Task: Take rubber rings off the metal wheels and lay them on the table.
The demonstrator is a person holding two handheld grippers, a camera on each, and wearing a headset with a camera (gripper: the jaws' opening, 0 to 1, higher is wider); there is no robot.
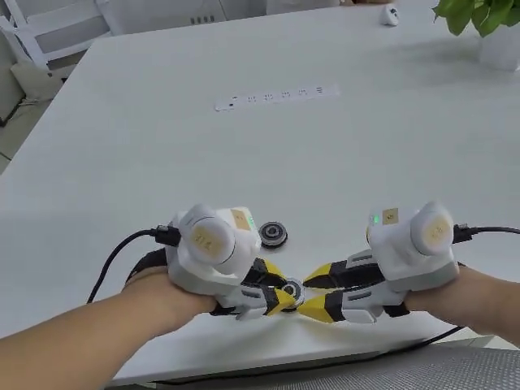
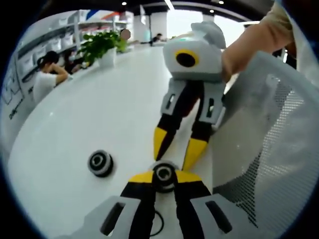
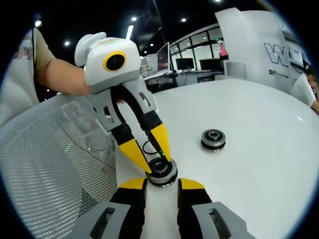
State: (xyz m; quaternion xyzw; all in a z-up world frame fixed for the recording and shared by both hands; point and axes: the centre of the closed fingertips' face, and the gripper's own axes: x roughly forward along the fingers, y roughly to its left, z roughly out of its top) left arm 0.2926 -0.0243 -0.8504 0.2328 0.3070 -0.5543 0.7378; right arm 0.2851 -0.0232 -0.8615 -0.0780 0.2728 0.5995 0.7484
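**Wheel held at the desk's near edge**

The left gripper (image 1: 278, 287) has its jaws clamped on a small round metal wheel (image 1: 290, 291) with a black rubber ring. It sits close to the near edge of the white desk (image 1: 162, 162), with a grey mesh chair (image 2: 269, 149) just past that edge. The right gripper (image 1: 314, 291) faces it, jaws apart, tips at the wheel. 1 second ringed metal wheel (image 1: 272, 234) lies near, just beyond. Farther on, the desk is open up to a long white power strip (image 1: 276, 97) and a green potted plant (image 1: 475, 15).

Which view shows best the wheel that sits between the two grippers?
The right gripper view: the wheel is large and sharp there, seen from slightly above, with rim and hub plain. The left gripper view shows it face-on, its sides behind the jaw tips. The head view shows it small and half hidden among the jaws.
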